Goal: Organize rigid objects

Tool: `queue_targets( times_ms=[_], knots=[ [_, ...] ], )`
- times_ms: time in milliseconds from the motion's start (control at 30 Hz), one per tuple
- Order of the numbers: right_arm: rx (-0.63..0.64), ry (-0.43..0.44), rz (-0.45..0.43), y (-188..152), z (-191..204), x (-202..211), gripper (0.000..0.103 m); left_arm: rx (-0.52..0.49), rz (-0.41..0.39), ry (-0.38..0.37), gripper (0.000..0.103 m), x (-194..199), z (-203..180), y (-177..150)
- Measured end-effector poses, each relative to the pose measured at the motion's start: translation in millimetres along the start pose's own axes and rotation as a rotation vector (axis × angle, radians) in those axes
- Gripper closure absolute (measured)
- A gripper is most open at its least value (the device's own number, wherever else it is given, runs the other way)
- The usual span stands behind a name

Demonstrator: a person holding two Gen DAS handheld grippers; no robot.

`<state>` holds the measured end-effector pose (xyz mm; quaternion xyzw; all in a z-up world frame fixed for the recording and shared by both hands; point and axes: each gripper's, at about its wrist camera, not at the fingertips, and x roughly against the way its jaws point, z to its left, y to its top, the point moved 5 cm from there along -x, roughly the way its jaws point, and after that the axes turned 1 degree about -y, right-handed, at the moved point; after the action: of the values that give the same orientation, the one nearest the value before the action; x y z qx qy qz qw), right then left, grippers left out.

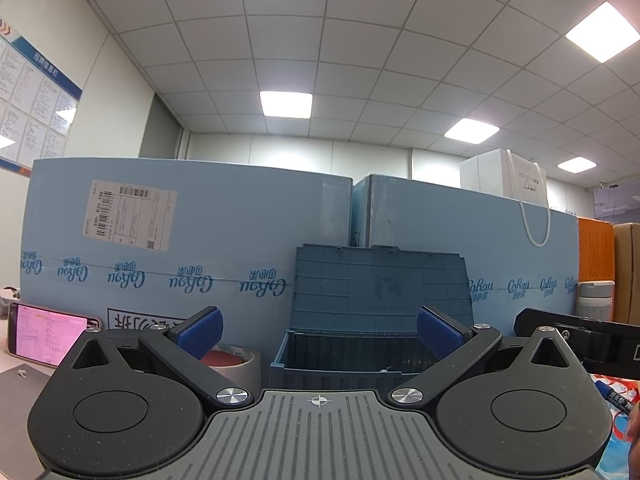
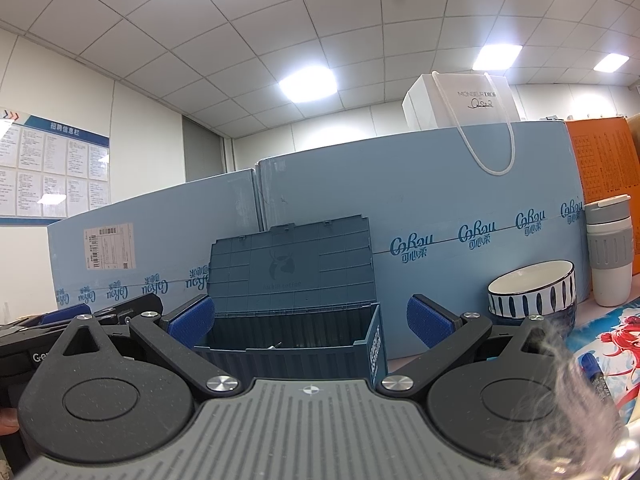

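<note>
Both grippers face the open blue storage box [image 1: 344, 354], lid [image 1: 380, 280] raised against the large pale-blue cartons [image 1: 192, 240] behind it. The left gripper [image 1: 318, 332] has its blue-padded fingers [image 1: 200, 332] spread wide, nothing between them. The right gripper [image 2: 310, 322] likewise has its fingers [image 2: 430, 326] spread apart and empty.

Only the left wrist view shows, left of the box, a roll of tape [image 1: 234, 362] just beside it and a phone [image 1: 48, 334] with a pink lit screen farther off on the bench [image 1: 16, 384].

Only the right wrist view shows, right of the box, two stacked bowls [image 2: 534, 292] and a white tumbler [image 2: 610, 256] with a grey sleeve; the left view catches just the tumbler's top. A blue marker [image 2: 596, 372] lies right of the box on a printed mat [image 2: 600, 332], seen in both views. A white paper bag [image 2: 460, 98] stands on the cartons.
</note>
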<state>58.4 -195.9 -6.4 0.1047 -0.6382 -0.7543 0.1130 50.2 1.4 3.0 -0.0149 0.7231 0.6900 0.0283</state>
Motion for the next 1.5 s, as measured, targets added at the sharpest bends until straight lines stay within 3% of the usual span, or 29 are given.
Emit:
queue_targets(
  times_ms=[1067, 1500],
  knots=[
    [0.014, -0.001, -0.001, 1.6, 1.0, 2.0, 0.0, 0.011, 0.006, -0.004, 0.0, -1.2, 0.9, -0.7],
    [-0.011, 0.016, 0.036, -3.1, -1.0, -5.7, 0.0, 0.013, 0.02, 0.001, 0.0, -3.7, 1.2, -1.5]
  ],
)
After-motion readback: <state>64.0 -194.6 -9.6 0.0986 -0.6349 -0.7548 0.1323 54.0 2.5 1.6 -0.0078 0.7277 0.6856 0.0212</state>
